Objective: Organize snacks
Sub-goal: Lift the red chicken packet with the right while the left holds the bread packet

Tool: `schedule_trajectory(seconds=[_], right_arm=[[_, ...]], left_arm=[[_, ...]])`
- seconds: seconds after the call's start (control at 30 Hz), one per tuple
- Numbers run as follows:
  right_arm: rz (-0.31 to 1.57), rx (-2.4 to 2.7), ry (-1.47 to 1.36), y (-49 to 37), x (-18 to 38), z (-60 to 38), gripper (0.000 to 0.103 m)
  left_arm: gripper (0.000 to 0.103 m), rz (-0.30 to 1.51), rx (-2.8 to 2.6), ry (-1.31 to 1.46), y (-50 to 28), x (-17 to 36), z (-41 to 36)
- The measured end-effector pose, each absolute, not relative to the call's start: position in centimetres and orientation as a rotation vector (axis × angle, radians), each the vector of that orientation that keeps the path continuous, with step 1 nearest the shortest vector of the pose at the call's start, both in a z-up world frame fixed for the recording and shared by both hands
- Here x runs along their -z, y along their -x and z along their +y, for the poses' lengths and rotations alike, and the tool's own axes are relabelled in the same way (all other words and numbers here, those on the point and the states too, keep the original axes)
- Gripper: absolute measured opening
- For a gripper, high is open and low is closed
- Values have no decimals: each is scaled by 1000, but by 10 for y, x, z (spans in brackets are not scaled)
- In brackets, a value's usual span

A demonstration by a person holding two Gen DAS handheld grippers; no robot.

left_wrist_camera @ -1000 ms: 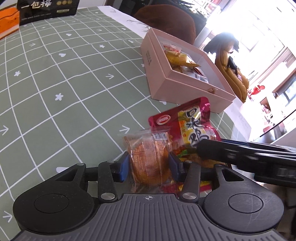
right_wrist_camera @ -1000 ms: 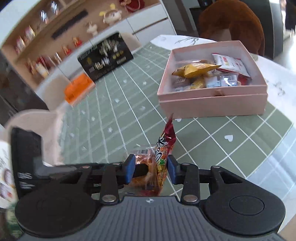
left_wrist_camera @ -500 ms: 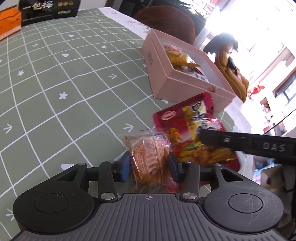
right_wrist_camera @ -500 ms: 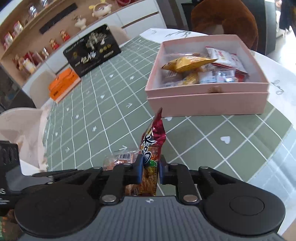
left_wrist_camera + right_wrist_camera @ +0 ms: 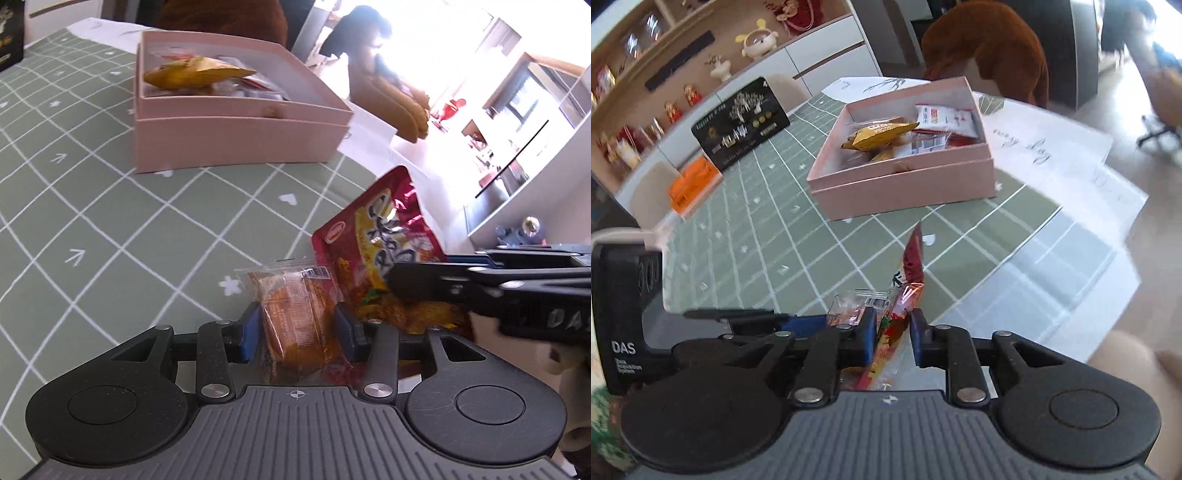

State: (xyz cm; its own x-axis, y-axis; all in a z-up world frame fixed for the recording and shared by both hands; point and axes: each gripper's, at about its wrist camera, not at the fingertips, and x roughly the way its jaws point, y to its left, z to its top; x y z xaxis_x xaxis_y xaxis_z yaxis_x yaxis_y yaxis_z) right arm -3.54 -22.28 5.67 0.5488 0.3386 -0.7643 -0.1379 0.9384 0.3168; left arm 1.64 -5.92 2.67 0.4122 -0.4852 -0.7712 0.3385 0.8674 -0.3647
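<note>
Snacks: orange clear-wrapped pack (image 5: pixel 299 314) clamped in left gripper (image 5: pixel 298 326); red pouch (image 5: pixel 908 291) pinched edge-on in right gripper (image 5: pixel 893 338).
Pink box (image 5: pixel 236 133): at 12 o'clock, holding snacks.
Left view only: pouch's printed face.
Right view only: black box (image 5: pixel 740 122), orange box (image 5: pixel 692 182) at 10 o'clock.

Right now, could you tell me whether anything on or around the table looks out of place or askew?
Nothing looks spilled or damaged. The only oddity: both snacks are held very close together, the red packet standing edge-on in the right gripper, right against the clear-wrapped orange snack in the left gripper.
</note>
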Motion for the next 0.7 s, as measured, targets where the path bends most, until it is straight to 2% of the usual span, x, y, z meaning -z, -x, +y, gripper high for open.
schedule_trajectory(seconds=[0.17,0.27,0.4,0.47,0.6,0.63,0.67,0.7], right_arm=[[968,-242,-141,26,-49,-207,30],[992,-257,-190,13,-38,-206,40],[1057,-250,-300,-11,-16,-214,42],[1057,-229,-359,-17,-9,-222,48],[1039,-164,-300,-17,-11,-226,48],[1036,-165,-270,-15,-12,-225,45],[1037,-170,-233,-13,-13,-223,34],[1036,-182,-200,-11,-15,-221,34]], left_arm=[[49,1016,528,173,-13,-25,-56],[49,1010,528,178,-12,-25,-53],[48,1007,525,179,-8,-26,-47],[49,1012,517,172,-6,-28,-44],[49,1013,463,159,-4,-32,-33],[49,1014,452,160,-4,-33,-30],[49,1017,446,164,-4,-33,-28],[49,1019,447,165,-3,-33,-27]])
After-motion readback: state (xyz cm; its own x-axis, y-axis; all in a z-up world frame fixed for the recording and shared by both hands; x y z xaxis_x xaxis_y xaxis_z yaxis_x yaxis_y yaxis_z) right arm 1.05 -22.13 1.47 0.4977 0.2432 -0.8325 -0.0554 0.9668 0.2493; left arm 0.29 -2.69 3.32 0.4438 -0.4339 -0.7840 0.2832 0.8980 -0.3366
